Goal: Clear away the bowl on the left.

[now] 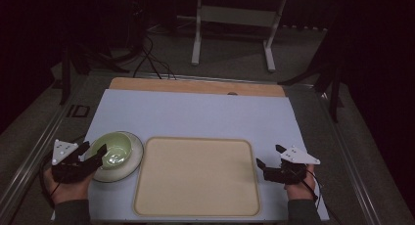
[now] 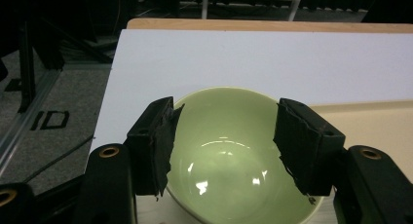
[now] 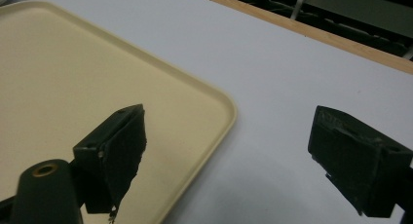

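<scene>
While over green bowl (image 2: 234, 160): left gripper (image 2: 224, 143) agape

Dim, underexposed scene. In the high view, the room behind the table fades into near-black, and the frame's corners darken further. Soft light falls from above onto the pale mat (image 1: 195, 112), which reads bluish-grey, with faint shadows. In the left gripper view, small white glare spots sit on the glossy inside of the green bowl (image 2: 229, 156), while the black jaws lose detail. In the right gripper view, the near jaws look slightly soft, and the cream tray (image 3: 73, 78) is evenly lit.
</scene>
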`<state>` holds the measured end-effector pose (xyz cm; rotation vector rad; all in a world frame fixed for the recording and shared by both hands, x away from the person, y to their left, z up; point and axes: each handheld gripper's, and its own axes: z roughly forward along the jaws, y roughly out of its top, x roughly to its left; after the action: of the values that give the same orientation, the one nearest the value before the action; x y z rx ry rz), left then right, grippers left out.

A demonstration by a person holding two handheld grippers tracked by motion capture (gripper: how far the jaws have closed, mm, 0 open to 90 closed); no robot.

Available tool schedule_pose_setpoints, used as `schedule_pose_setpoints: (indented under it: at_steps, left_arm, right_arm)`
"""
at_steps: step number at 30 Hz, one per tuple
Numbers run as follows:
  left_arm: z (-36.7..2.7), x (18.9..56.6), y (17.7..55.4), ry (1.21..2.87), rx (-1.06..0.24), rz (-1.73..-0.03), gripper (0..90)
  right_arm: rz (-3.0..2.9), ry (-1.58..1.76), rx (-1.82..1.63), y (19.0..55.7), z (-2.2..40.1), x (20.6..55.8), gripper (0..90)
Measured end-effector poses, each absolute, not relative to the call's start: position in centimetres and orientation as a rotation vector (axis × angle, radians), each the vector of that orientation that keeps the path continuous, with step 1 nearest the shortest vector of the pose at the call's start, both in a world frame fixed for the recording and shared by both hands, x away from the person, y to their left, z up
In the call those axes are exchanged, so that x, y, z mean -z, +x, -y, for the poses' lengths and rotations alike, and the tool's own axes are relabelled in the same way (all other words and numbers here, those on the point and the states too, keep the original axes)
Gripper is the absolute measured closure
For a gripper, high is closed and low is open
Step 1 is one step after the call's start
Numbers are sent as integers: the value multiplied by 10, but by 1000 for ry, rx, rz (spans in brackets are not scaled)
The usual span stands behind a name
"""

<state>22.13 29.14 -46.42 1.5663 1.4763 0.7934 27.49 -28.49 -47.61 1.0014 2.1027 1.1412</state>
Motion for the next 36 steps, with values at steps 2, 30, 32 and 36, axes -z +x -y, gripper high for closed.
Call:
schedule_pose_setpoints:
  at_steps: [2, 30, 32, 36]
  left_arm:
    - [-292, 464, 222, 1565, -785, -1473, 397]
    - [-312, 482, 244, 1546, -735, -1636, 358]
    - [-314, 485, 245, 1537, -733, -1669, 364]
    - [-320, 491, 248, 1511, -692, -1720, 373]
  right_arm:
    - [-2097, 999, -1145, 274, 285, 476, 136]
    - [-2055, 984, -1153, 272, 284, 474, 137]
    - [-2055, 983, -1157, 272, 283, 474, 136]
    - [-2055, 975, -1154, 272, 282, 474, 136]
